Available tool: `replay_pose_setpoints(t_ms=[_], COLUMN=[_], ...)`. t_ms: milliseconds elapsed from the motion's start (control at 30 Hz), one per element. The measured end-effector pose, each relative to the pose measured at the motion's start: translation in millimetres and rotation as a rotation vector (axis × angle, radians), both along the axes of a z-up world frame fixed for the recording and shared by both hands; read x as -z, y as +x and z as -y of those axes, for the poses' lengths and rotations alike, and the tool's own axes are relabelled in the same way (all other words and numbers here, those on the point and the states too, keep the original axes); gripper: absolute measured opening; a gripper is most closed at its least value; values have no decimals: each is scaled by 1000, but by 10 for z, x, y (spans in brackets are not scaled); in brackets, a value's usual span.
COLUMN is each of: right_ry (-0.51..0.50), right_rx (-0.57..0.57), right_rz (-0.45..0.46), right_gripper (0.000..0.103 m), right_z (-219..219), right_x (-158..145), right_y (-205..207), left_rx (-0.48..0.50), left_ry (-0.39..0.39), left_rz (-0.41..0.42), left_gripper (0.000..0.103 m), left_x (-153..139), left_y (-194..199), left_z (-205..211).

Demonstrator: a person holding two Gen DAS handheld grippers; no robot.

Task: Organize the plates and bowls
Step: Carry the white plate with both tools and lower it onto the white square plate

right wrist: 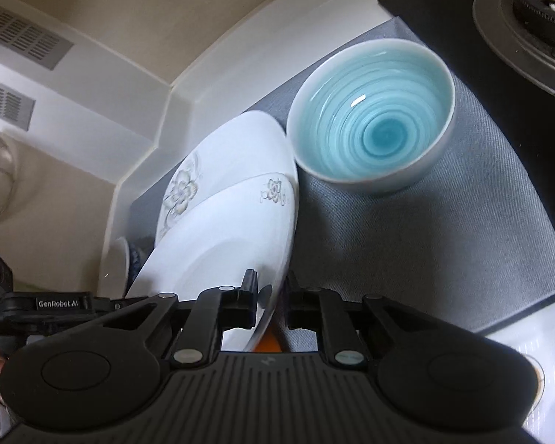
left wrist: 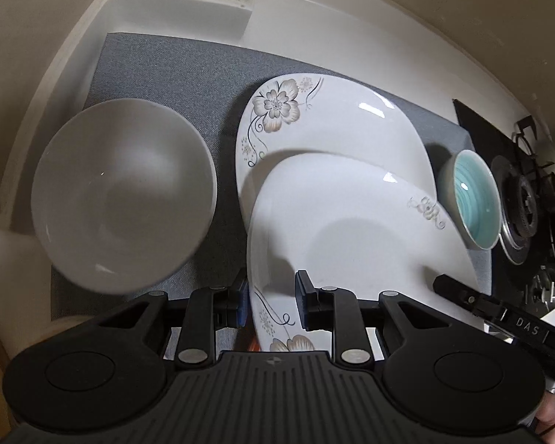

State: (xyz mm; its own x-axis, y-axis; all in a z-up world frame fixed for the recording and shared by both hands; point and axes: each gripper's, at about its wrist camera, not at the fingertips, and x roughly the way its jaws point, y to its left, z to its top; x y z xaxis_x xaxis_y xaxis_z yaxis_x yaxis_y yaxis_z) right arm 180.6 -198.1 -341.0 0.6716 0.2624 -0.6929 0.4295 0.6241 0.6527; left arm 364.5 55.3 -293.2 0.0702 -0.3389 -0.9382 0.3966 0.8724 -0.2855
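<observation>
Two white floral plates lie on a grey mat (left wrist: 166, 70). The upper plate (left wrist: 351, 229) overlaps the lower plate (left wrist: 333, 118). My left gripper (left wrist: 270, 301) is shut on the upper plate's near left rim. My right gripper (right wrist: 272, 296) is shut on the same upper plate (right wrist: 218, 248) at its right rim; the lower plate (right wrist: 233, 148) shows behind it. A large white bowl (left wrist: 124, 196) sits left of the plates. A small teal bowl (left wrist: 473, 199) sits right of them and shows large in the right wrist view (right wrist: 373, 129).
A black gas stove with a burner (left wrist: 525, 199) (right wrist: 529, 18) lies right of the mat. White counter walls (left wrist: 188, 11) close the back and left. A blue-patterned dish (right wrist: 124, 259) peeks out behind the plates. The right gripper's arm (left wrist: 499, 318) crosses the lower right.
</observation>
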Motion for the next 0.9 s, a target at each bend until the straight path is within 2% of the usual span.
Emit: replay_pose_setpoints(t_ms=[267, 400, 467, 567, 633, 733, 800, 900], right_ry=[13, 5, 26, 22, 16, 32, 64, 23], right_rx=[67, 78, 92, 97, 95, 99, 103, 55], right_rz=[-1, 0, 2, 4, 4, 2, -3, 25], right_gripper=[13, 13, 13, 13, 13, 13, 17, 17], right_z=[28, 22, 43, 29, 21, 36, 56, -13], right_x=[75, 82, 101, 98, 90, 101, 119, 57], right_y=[90, 111, 98, 92, 92, 87, 64, 9], left_rx=[-29, -33, -31, -19, -9, -11, -22, -43], left_ry=[-4, -44, -47, -63, -61, -60, -65, -81], left_rz=[-21, -39, -34, -50, -47, -18, -18, -36], left_gripper=[29, 42, 43, 41, 29, 29, 28, 26], left_x=[41, -18, -52, -48, -30, -22, -2, 23], left_y=[98, 51, -17, -111, -170, -199, -180, -146], left_z=[28, -41, -80, -122, -118, -110, -122, -148])
